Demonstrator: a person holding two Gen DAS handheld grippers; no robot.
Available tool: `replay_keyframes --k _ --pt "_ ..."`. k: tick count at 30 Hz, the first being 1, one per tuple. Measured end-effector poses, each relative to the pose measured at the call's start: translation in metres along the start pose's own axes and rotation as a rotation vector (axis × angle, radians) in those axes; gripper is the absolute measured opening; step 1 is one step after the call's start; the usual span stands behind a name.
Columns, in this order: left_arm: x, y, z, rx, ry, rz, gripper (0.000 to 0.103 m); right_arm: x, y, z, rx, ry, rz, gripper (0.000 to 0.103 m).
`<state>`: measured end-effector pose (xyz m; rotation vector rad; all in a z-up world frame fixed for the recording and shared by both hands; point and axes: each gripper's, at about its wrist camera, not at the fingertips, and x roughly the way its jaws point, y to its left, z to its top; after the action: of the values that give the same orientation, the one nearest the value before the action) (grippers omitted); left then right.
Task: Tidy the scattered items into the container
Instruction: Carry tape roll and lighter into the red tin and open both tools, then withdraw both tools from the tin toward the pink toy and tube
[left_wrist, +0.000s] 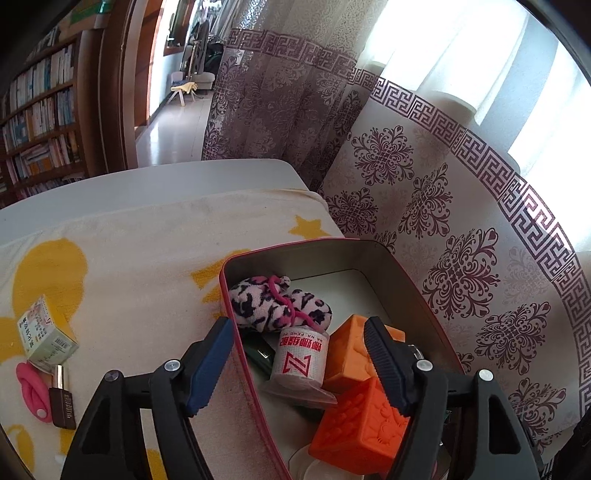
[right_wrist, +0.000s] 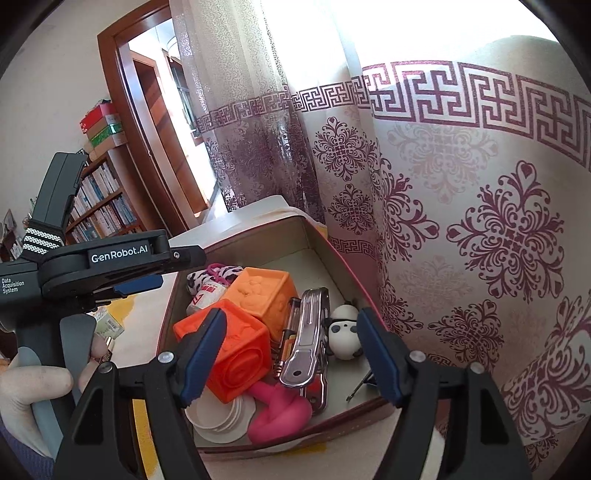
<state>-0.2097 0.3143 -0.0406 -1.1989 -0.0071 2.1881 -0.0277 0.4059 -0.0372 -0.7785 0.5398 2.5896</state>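
An open tin (left_wrist: 236, 266) with a red rim stands on the towel. In it lie a pink spotted plush (left_wrist: 273, 306), a bandage roll (left_wrist: 301, 360), a pale orange block (left_wrist: 351, 354) and a bright orange block (left_wrist: 362, 428). My left gripper (left_wrist: 295, 369) hangs open over the tin's left wall, with the roll below the gap and untouched. The right wrist view shows the tin (right_wrist: 295, 437) from its near end. My right gripper (right_wrist: 291, 354) is open above the bright orange block (right_wrist: 236, 354), a metal tool (right_wrist: 306, 343) and a panda figure (right_wrist: 345, 332), holding nothing.
On the towel (left_wrist: 129, 258) left of the tin lie a small carton (left_wrist: 46, 338), a pink item (left_wrist: 33, 391) and a brown lipstick tube (left_wrist: 62, 398). A patterned curtain (left_wrist: 461, 258) hangs close behind the tin. A hand (right_wrist: 37, 384) holds the left gripper's handle.
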Motion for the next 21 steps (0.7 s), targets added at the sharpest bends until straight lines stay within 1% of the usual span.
replay_keyframes --k 5,8,11,17,19,21 --pt "-0.017 0.017 -0.009 0.003 -0.011 0.049 0.074 -0.004 -0.002 0.0 0.011 -0.026 0.006 0.079" --pt "-0.031 0.034 -0.015 -0.008 -0.02 0.067 0.074 -0.004 -0.001 -0.001 0.005 -0.034 0.007 0.079" --pt "-0.047 0.058 -0.021 -0.034 -0.033 0.098 0.074 -0.003 0.001 -0.002 -0.001 -0.033 0.007 0.079" --pt "-0.08 0.113 -0.035 -0.083 -0.066 0.197 0.075 -0.005 0.002 -0.003 -0.004 -0.055 -0.001 0.08" --pt "-0.09 0.134 -0.043 -0.112 -0.077 0.23 0.087 -0.005 0.003 -0.003 -0.006 -0.06 -0.006 0.08" --pt "-0.099 0.156 -0.052 -0.149 -0.093 0.26 0.087 -0.004 0.005 -0.004 -0.019 -0.065 -0.014 0.08"
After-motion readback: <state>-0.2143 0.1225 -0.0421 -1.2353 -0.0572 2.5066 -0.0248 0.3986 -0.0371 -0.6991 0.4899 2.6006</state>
